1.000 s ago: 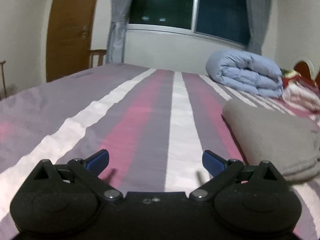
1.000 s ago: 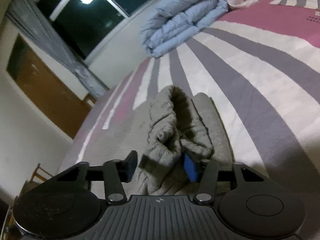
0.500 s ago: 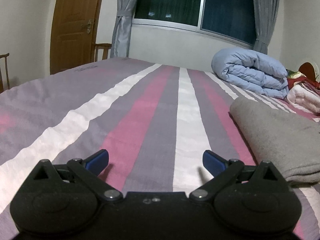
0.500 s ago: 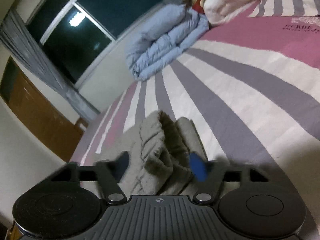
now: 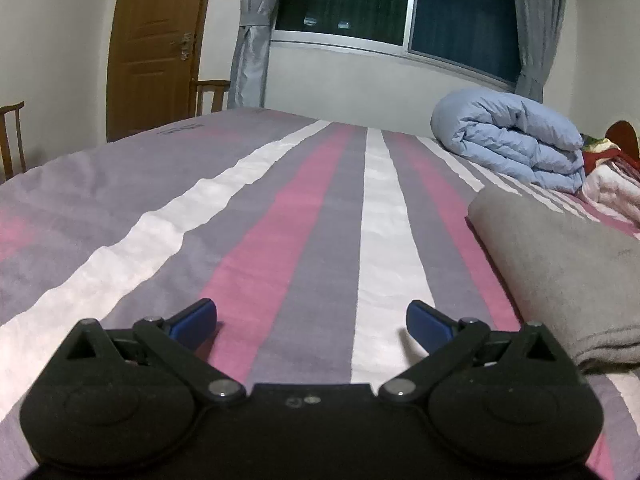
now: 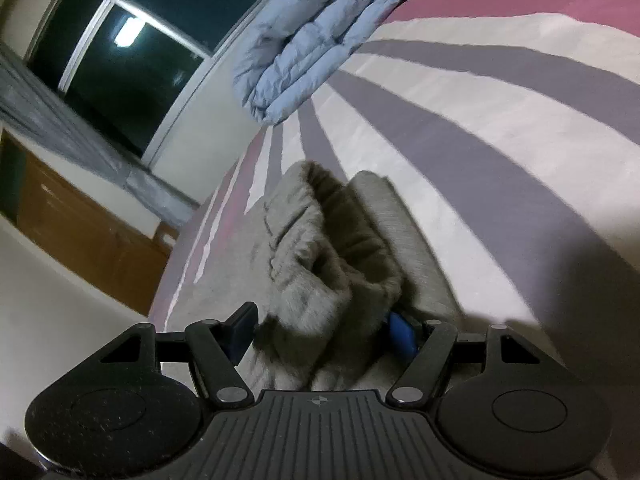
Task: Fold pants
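Note:
The grey pants [image 5: 568,264] lie folded on the striped bed at the right of the left wrist view. My left gripper [image 5: 312,320] is open and empty, low over the bedspread, to the left of the pants. In the right wrist view a bunched, fuzzy part of the grey pants [image 6: 320,272] sits between the blue pads of my right gripper [image 6: 320,330]. The jaws stand about as wide as the bunch, and it is raised above the flat folded part [image 6: 404,232]. The right pad [image 6: 400,338] is partly hidden by cloth.
A rolled light blue duvet [image 5: 512,148] lies at the far right of the bed [image 5: 280,216], with pink and red bedding [image 5: 612,184] beside it. A wooden door [image 5: 156,40], two chairs [image 5: 210,94] and a curtained window [image 5: 400,12] stand beyond the bed.
My right gripper has tilted and lifted with the bunched pants between its pads. My left gripper has drifted slightly and stays open over the bedspread.

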Motion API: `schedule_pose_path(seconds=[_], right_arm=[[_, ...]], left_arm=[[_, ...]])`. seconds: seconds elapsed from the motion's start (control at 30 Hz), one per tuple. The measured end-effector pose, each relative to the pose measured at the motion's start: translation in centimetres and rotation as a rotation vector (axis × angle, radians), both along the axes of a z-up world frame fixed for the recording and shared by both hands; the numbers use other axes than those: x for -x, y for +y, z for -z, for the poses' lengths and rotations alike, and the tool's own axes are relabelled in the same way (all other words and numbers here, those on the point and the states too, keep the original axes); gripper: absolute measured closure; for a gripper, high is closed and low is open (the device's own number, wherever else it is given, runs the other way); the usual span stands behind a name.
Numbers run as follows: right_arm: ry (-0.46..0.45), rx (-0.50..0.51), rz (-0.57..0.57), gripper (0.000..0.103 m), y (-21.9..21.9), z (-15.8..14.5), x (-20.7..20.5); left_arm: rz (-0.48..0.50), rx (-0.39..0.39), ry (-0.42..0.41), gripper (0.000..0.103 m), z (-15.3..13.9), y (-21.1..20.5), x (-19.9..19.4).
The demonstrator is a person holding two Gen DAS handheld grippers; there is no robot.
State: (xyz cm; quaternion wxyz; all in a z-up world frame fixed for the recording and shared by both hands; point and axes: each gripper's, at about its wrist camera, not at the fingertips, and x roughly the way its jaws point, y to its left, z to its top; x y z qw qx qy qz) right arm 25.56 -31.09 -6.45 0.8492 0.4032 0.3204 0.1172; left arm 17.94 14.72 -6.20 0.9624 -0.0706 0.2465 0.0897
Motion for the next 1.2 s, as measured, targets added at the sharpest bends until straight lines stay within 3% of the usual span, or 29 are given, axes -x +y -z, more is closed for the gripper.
schedule_pose_path(seconds=[0.03,0.07,0.17,0.23,0.33,0.4,0.47,0.5,0.6,0.73,0.9,0.97,1.0,1.1,1.2], right_arm=[[0.003,0.024,-0.011,0.038,0.6,-0.1,-0.5],[0.001,0.057,-0.025,0.057,1.1,-0.3,-0.9],[-0.061,0.107,-0.070,0.062,2.2,-2.4,-1.0],[-0.152,0.107,-0.071,0.063,2.2,-4.8,-0.3],[-0.194,0.079,0.006,0.063,0.7,-5.7,1.0],[-0.150,0.116,0.058,0.063,-0.4,-3.9,1.1],[0.000,0.148,0.065,0.063,-1.1,-0.4,-0.1],[0.023,0.129,0.047,0.063,-1.4,1.1,-0.1],[-0.023,0.149,0.016,0.062,-1.1,0.7,0.5],[-0.018,0.118,0.008,0.062,-1.1,0.5,0.2],[-0.078,0.047,0.001,0.061,-1.3,-0.8,0.7],[0.019,0.098,0.007,0.061,-1.3,0.8,-0.5],[0.041,0.068,0.003,0.061,-1.7,1.5,-0.9],[0.019,0.073,-0.022,0.057,-2.1,0.9,-0.5],[-0.024,0.096,-0.009,0.045,-2.5,0.0,1.0]], left_arm=[[0.003,-0.004,0.002,0.007,0.0,-0.1,0.0],[0.003,-0.010,0.006,0.007,0.0,-0.1,0.0],[0.003,-0.021,0.021,0.007,0.2,-0.3,-0.2],[0.005,-0.024,0.022,0.007,0.2,-0.4,-0.2],[0.003,-0.026,0.025,0.007,0.1,-0.4,-0.1],[0.006,-0.023,0.025,0.007,0.2,-0.3,-0.1],[0.004,-0.026,0.029,0.007,0.2,-0.4,-0.2],[0.002,-0.030,0.032,0.007,0.2,-0.5,-0.3],[0.005,-0.038,0.035,0.006,0.2,-0.6,-0.4],[0.002,-0.038,0.043,0.006,0.3,-0.7,-0.5],[-0.001,-0.026,0.046,0.006,0.4,-0.5,-0.5],[-0.003,-0.030,0.051,0.006,0.4,-0.6,-0.5],[-0.003,-0.032,0.051,0.006,0.5,-0.6,-0.5],[-0.003,-0.027,0.050,0.006,0.5,-0.7,-0.5],[-0.008,-0.026,0.060,0.006,0.5,-0.6,-0.6]])
